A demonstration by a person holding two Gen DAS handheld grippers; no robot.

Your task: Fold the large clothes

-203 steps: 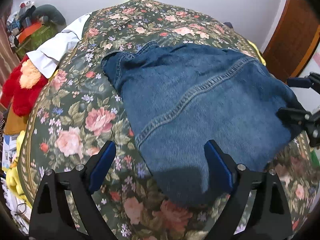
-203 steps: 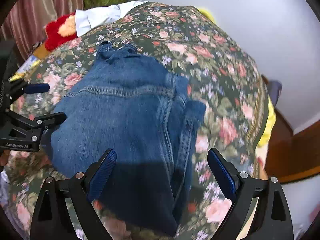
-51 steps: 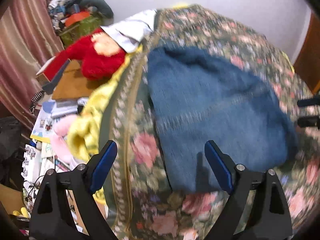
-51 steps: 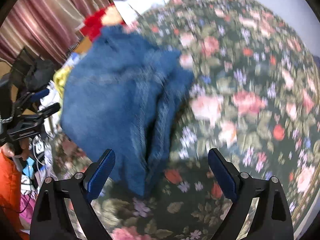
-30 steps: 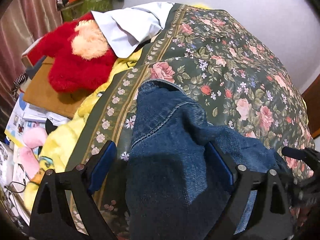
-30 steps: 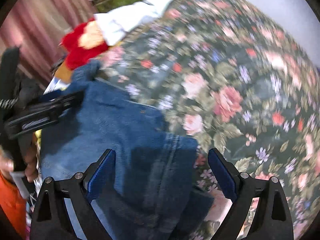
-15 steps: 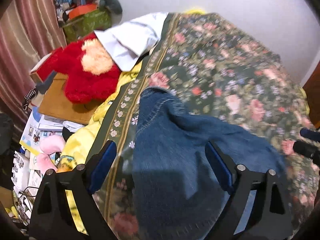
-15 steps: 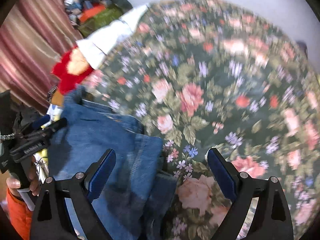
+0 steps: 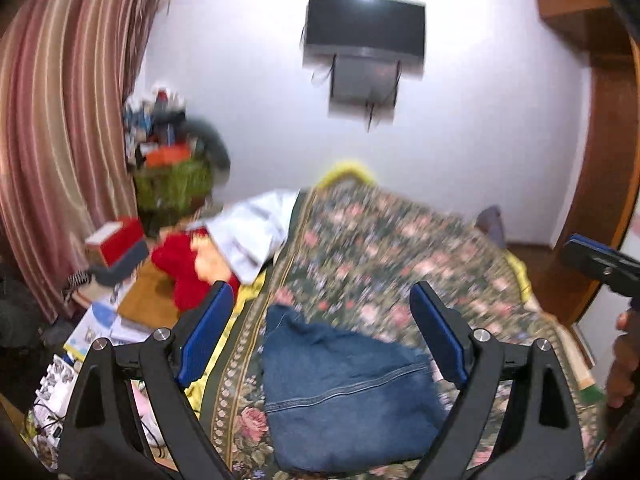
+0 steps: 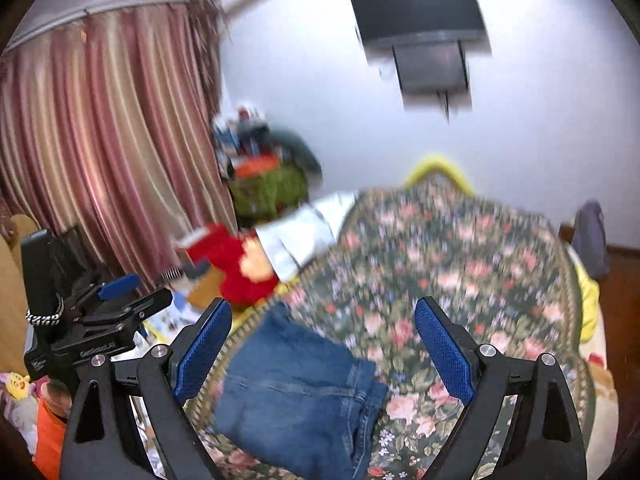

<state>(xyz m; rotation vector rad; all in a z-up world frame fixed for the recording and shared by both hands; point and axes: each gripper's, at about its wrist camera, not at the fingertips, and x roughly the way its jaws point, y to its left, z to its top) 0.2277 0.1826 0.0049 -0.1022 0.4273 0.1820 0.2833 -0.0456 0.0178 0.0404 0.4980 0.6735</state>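
The left gripper [image 9: 322, 330] and the right gripper [image 10: 323, 340], both black with blue pads, are held spread wide and empty, raised above the bed and pointed shallowly downward. The folded blue denim garment [image 9: 344, 396] is seen lying at lower centre on the dark floral bedspread [image 9: 400, 248], near its left edge. Compared with half a second earlier, both views are lifted: the wall-mounted black screen [image 9: 364, 28] is now shown.
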